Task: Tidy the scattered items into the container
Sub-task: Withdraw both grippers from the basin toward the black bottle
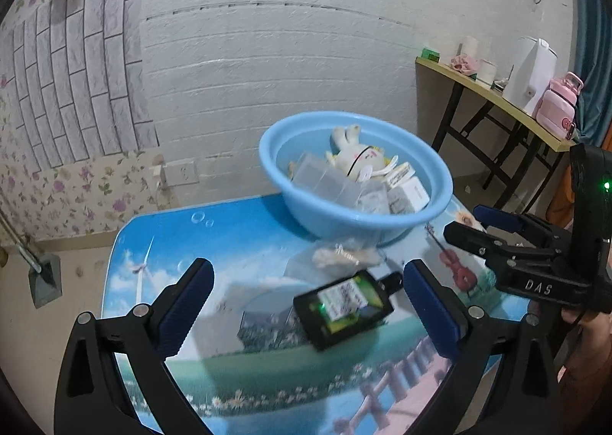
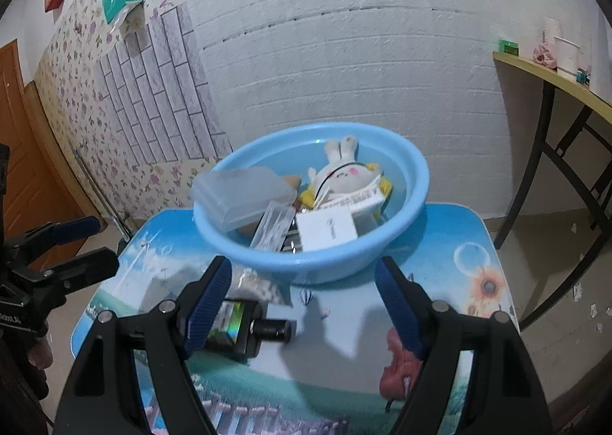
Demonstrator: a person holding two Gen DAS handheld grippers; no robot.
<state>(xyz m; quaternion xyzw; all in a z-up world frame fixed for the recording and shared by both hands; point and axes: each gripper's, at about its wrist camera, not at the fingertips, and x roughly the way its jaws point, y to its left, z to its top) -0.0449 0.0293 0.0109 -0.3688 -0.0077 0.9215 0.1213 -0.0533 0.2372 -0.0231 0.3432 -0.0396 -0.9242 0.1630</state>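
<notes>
A light blue basin (image 1: pixel 325 222) (image 2: pixel 413 175) stands at the far side of the small picture-printed table (image 1: pixel 229 243) (image 2: pixel 451 236). It holds a plush rabbit (image 1: pixel 357 155) (image 2: pixel 344 171), a clear plastic box (image 1: pixel 325 178) (image 2: pixel 244 192) and white cartons (image 2: pixel 327 230). A black bottle with a green label (image 1: pixel 344 308) (image 2: pixel 244 328) lies on the table in front of the basin, beside a clear bag of small items (image 1: pixel 336 257) (image 2: pixel 254 284). My left gripper (image 1: pixel 308 305) is open, with the bottle between its fingers. My right gripper (image 2: pixel 304 305) is open and empty, the bottle behind its left finger.
A yellow-topped folding side table (image 1: pixel 493 96) (image 2: pixel 550 79) stands to the right with a white kettle (image 1: pixel 529 73), a pink bottle (image 1: pixel 558 104) and cups (image 2: pixel 566 54). A wall socket (image 1: pixel 179 173) is low on the wall. A brown door (image 2: pixel 19 152) is far left.
</notes>
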